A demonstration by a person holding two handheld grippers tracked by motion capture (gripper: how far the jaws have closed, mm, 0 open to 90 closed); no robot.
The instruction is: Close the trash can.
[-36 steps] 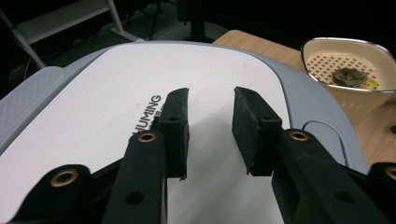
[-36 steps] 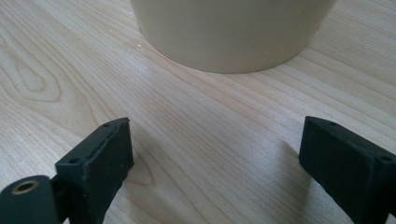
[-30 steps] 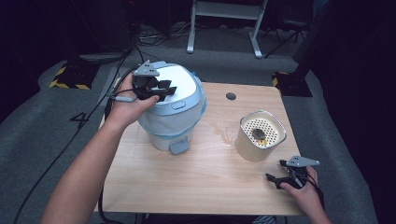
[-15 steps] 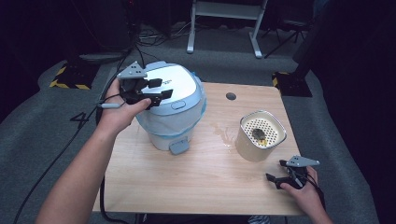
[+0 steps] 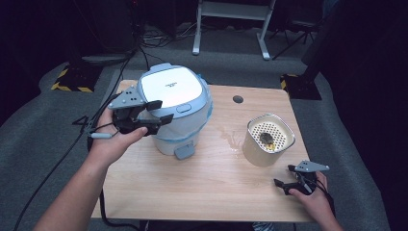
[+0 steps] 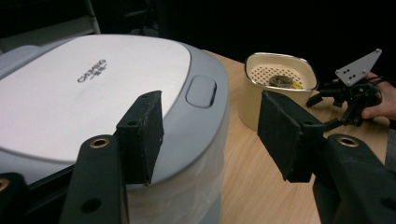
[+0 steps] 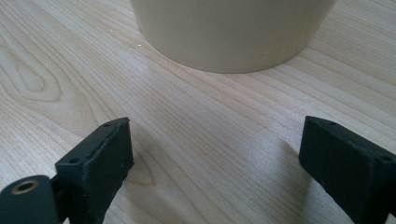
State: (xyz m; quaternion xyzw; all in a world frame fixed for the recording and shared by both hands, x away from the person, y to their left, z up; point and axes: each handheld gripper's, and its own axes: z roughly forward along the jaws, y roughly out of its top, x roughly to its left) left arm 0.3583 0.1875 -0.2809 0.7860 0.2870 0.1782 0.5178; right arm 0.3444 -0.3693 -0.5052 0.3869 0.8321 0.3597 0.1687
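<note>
High view, rice cooker (image 5: pixel 174 108): stood at the table's (image 5: pixel 202 192) 10 o'clock.
Left gripper (image 5: pixel 156 111): jaws parted, grasping nothing, at the cooker's 9 o'clock.
Right gripper (image 5: pixel 285 177): spread wide, at the cream container's (image 5: pixel 267 139) 5 o'clock.

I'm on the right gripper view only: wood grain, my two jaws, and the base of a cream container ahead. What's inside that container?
Observer: The cream container holds a perforated insert with a small dark lump lying on it.
Operator: Where's the other gripper?
Observer: The left gripper is at the left side of the rice cooker, jaws open, level with its lid edge.
Operator: Is the cooker lid up?
Observer: No, the white lid is shut flat, and its release button faces the container.
Operator: And my own gripper?
Observer: The right gripper sits low at the table's near right corner, jaws open and empty.
</note>
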